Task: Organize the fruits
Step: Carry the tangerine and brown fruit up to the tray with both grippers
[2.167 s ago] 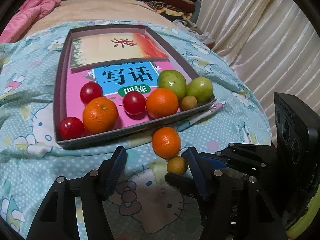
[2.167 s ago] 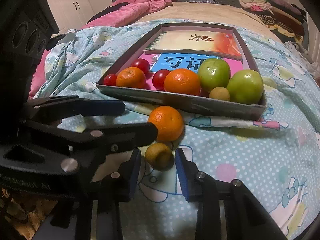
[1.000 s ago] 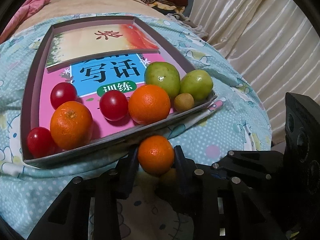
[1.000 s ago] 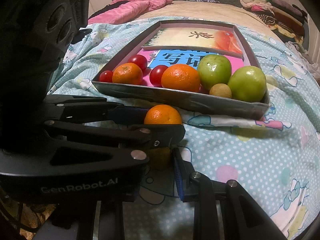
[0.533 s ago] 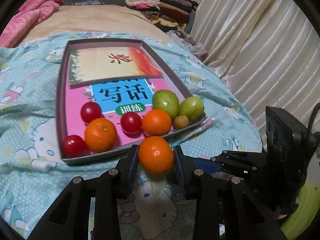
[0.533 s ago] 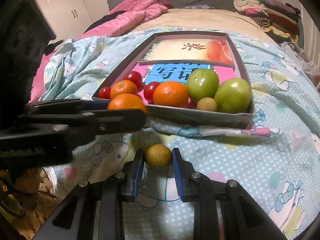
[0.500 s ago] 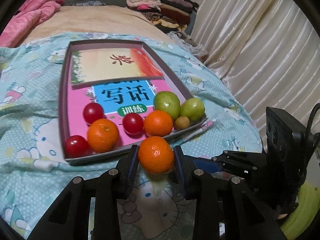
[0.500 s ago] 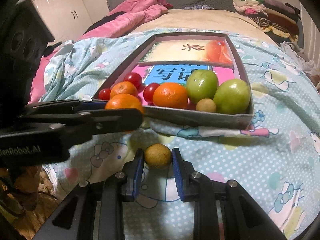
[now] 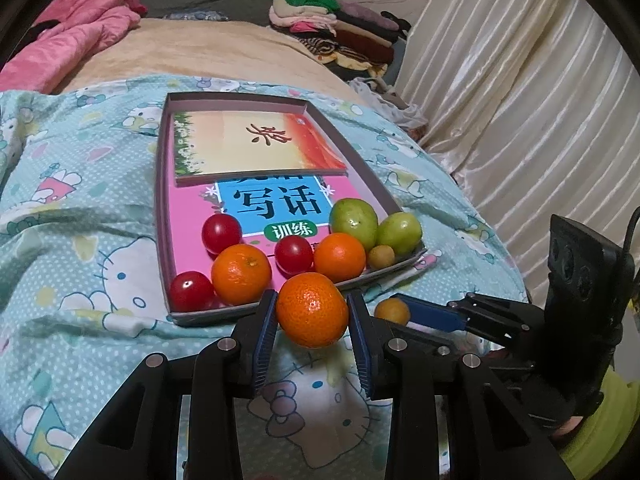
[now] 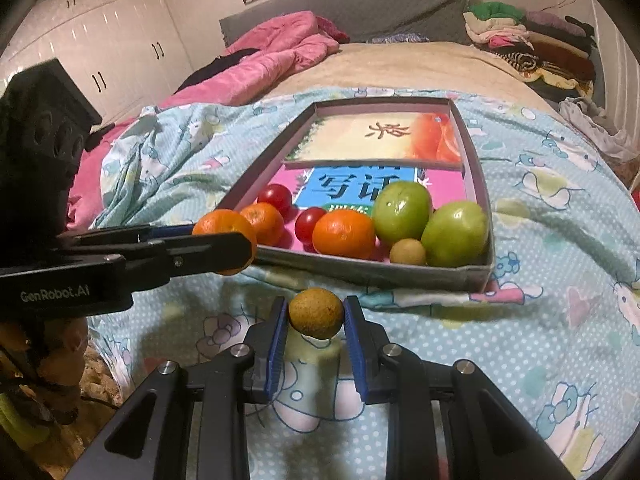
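Observation:
My left gripper (image 9: 312,312) is shut on an orange (image 9: 312,309) and holds it above the bedspread, just in front of the tray's near edge; it also shows in the right wrist view (image 10: 224,232). My right gripper (image 10: 316,316) is shut on a small brownish-yellow fruit (image 10: 316,313), lifted off the bed; that fruit also shows in the left wrist view (image 9: 392,311). The shallow tray (image 9: 162,200) holds books, three red tomatoes, two oranges, two green fruits (image 9: 354,218) and one small brownish fruit (image 9: 381,256) along its near end.
The tray lies on a blue Hello Kitty bedspread (image 9: 80,248). A pink quilt (image 10: 272,60) is at the far left of the bed. Folded clothes (image 9: 340,28) are stacked at the back. A curtain (image 9: 520,100) hangs on the right.
Both grippers have risen with their fruits since half a second ago. Earlier they closed on the orange and the small fruit, which lay on the bedspread.

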{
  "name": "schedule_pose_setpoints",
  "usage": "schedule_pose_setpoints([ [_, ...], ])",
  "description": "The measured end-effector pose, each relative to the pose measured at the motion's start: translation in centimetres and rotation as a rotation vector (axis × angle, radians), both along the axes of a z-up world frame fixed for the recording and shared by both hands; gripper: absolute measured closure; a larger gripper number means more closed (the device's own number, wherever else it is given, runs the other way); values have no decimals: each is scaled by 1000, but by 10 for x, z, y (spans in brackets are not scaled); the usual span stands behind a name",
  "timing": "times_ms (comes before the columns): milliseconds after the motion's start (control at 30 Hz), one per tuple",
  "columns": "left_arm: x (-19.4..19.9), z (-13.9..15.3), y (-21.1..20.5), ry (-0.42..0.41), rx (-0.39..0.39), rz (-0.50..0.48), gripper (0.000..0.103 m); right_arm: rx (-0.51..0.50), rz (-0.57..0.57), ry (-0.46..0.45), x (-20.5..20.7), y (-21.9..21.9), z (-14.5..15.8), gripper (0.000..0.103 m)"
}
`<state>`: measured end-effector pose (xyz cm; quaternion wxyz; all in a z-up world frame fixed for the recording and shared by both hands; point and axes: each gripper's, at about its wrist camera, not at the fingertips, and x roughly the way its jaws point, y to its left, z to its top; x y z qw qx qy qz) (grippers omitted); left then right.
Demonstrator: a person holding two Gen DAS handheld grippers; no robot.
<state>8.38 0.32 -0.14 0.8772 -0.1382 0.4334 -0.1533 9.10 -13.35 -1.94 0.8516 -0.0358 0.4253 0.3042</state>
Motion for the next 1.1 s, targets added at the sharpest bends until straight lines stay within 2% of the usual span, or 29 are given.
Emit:
schedule_pose_setpoints([
  [467,-4,10,6,-48,12,36,67,41,-26,-63,6,-4,14,75],
  [1100,4,11,27,-75,49,129,67,41,-32,-148,15,0,26,75],
])
